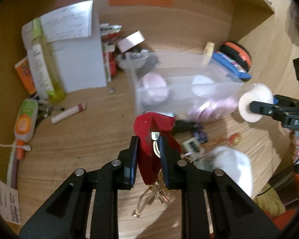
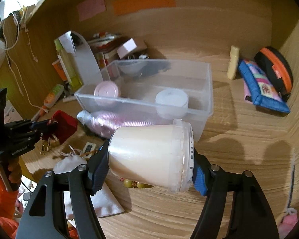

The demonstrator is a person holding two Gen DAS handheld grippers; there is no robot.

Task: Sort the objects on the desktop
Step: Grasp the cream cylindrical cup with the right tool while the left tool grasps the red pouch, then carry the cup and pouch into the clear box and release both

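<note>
- The counter (image 2: 239, 139) is light wood grain, walled by wood panels at the back and right.
- A clear plastic bin (image 2: 207, 91) sits near its middle.
- A shiny pink pouch (image 2: 125, 120) lies against the bin's front wall.
- A blue quilted pouch (image 2: 263, 87) and a black-and-orange case (image 2: 277, 73) lie at the right wall, a cream tube (image 2: 233, 62) just beside them.
- A white cloth bag (image 2: 101, 197) lies near the front edge.
- A white stick (image 1: 68, 113) and an orange-and-green tube (image 1: 25, 119) lie to the left.
</note>
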